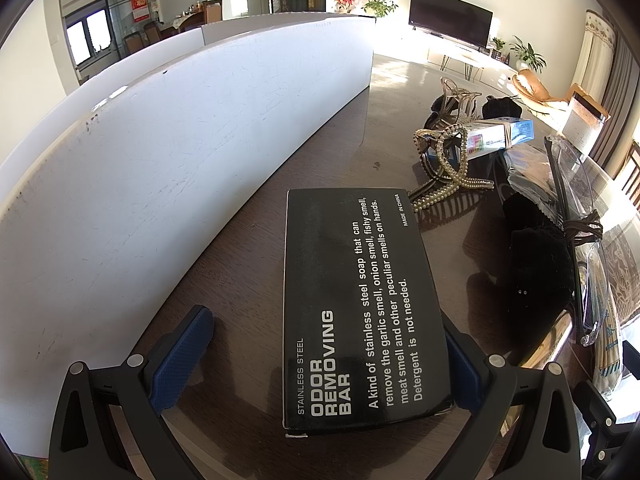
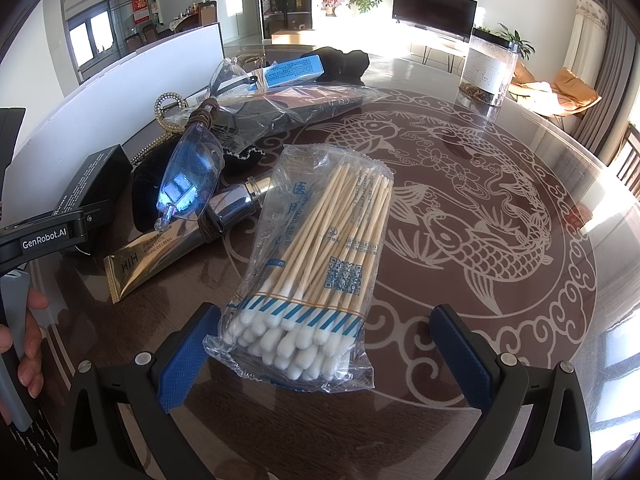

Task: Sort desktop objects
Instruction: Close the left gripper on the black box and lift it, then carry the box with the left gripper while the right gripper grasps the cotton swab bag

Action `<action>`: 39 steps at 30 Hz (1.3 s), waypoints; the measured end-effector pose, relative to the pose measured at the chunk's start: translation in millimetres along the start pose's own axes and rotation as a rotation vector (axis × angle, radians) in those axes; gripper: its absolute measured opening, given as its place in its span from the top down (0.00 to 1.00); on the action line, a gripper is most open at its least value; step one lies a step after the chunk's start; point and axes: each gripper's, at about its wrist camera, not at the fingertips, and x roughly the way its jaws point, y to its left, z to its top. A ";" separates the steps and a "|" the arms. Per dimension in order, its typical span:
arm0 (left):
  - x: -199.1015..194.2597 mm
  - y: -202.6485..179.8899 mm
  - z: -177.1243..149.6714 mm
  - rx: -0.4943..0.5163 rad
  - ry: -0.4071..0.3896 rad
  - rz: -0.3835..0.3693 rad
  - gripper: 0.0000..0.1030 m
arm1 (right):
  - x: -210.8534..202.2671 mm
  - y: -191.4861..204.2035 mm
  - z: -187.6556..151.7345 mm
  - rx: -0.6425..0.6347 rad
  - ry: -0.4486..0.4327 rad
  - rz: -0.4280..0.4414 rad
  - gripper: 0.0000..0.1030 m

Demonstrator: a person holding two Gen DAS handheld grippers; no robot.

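We are seeing our left gripper [image 1: 320, 364], jaws apart, flanking the black box [image 1: 360, 304] reading "ODOR REMOVING BAR"; our right gripper [image 2: 320, 352], jaws apart, is straddling the cotton swab pack [image 2: 316, 272]

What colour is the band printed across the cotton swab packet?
Blue-and-white diagonal stripes, clearest in the right wrist view.

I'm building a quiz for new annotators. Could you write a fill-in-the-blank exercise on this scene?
1. The black box between the left tongs reads ODOR REMOVING ____.
2. The bag between the right tongs holds cotton ____.
3. The tabletop pattern shows ____.
4. Both tongs are ____.

Missing words: BAR; swabs; fish; open
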 end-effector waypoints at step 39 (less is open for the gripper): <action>-21.0 -39.2 -12.8 0.211 -0.038 -0.198 0.43 | 15.5 4.4 33.7 -0.100 0.111 0.059 0.30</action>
